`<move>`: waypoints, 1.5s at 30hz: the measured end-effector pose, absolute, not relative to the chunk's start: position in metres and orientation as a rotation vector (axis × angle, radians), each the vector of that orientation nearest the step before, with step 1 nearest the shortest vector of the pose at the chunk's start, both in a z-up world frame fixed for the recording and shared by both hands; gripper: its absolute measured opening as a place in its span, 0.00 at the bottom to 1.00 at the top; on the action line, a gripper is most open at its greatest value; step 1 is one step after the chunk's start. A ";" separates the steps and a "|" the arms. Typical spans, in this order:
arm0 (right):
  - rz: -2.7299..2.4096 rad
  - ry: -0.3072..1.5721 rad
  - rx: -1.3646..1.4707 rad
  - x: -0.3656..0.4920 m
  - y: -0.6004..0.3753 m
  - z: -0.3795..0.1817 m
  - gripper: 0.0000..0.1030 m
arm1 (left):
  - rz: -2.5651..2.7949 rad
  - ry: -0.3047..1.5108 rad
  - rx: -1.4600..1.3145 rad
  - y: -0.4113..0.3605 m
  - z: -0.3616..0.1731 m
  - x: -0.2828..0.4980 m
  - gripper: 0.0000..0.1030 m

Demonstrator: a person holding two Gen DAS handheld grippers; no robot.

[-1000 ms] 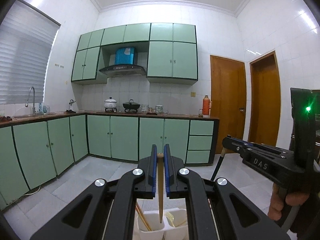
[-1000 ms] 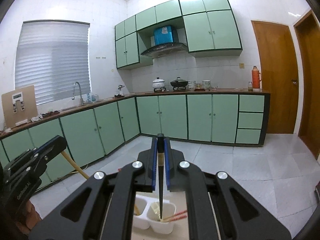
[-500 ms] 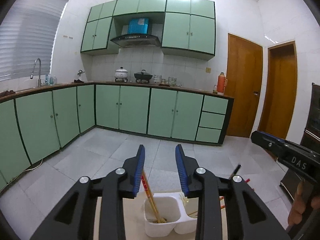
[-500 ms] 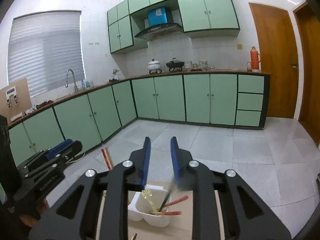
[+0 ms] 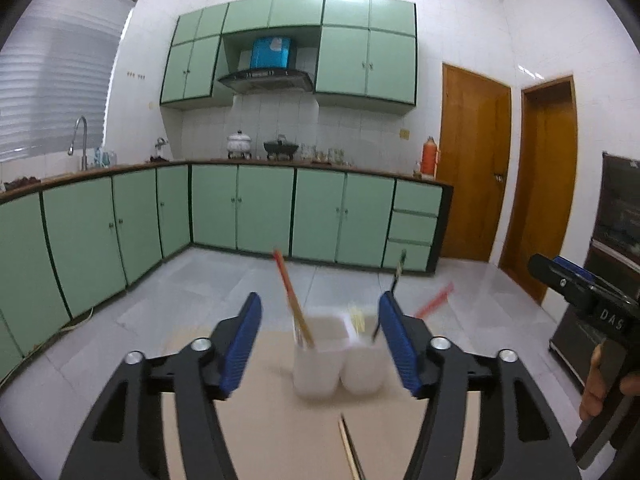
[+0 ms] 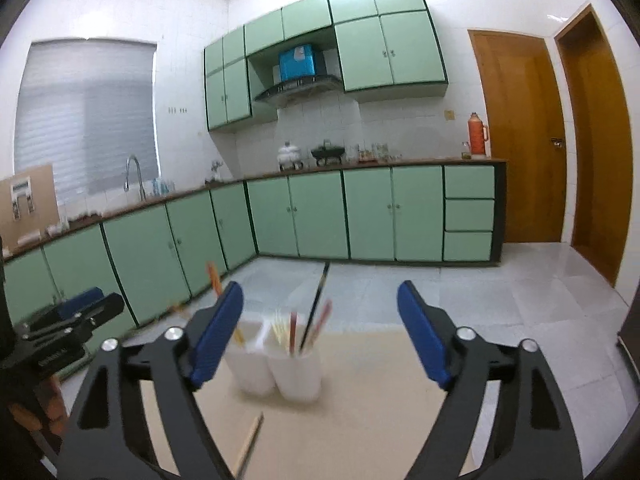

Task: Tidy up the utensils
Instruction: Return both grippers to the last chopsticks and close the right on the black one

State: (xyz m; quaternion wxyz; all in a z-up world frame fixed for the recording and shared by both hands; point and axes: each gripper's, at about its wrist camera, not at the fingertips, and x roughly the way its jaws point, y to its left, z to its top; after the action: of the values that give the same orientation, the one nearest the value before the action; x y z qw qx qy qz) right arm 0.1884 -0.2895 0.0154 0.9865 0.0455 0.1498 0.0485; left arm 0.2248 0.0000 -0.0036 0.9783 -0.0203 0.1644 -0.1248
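Both the left gripper [image 5: 320, 344] and right gripper [image 6: 320, 332] have just been opening wide, empty; the chopsticks [image 5: 294, 306] are standing in the white two-cup holder [image 6: 276, 364], so next descend slowly onto the loose chopstick [image 6: 250, 440] lying on the counter [image 5: 280, 432]

Black left claw [image 5: 320, 344] and right claw [image 6: 320, 336] with blue pads; white holder [image 5: 338, 356] on a tan bench [image 5: 280, 432]; red-tipped chopsticks [image 5: 290, 300]; mint-green cabinets [image 6: 320, 220]; orange flask [image 6: 478, 134].

Ahead of the fingers [image 6: 218, 332], the white holder [image 6: 280, 372] with upright chopsticks [image 6: 316, 308] blocks passage; table [image 6: 380, 420] to its right lies open.
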 end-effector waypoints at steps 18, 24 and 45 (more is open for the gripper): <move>0.093 0.618 0.080 0.114 -0.224 -0.130 0.93 | -0.201 0.571 0.035 0.032 -0.140 0.142 0.68; 0.102 0.686 0.022 0.103 -0.199 -0.158 0.93 | -0.168 0.601 0.020 0.047 -0.151 0.136 0.68; 0.163 0.778 -0.101 0.092 -0.158 -0.186 0.67 | -0.155 0.599 0.011 0.057 -0.158 0.126 0.68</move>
State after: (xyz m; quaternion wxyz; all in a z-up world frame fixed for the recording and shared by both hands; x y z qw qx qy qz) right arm 0.0917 -0.1581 -0.1859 0.9208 -0.0493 0.3788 0.0795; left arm 0.1262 0.0573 -0.1581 0.9525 0.0056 0.2949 -0.0762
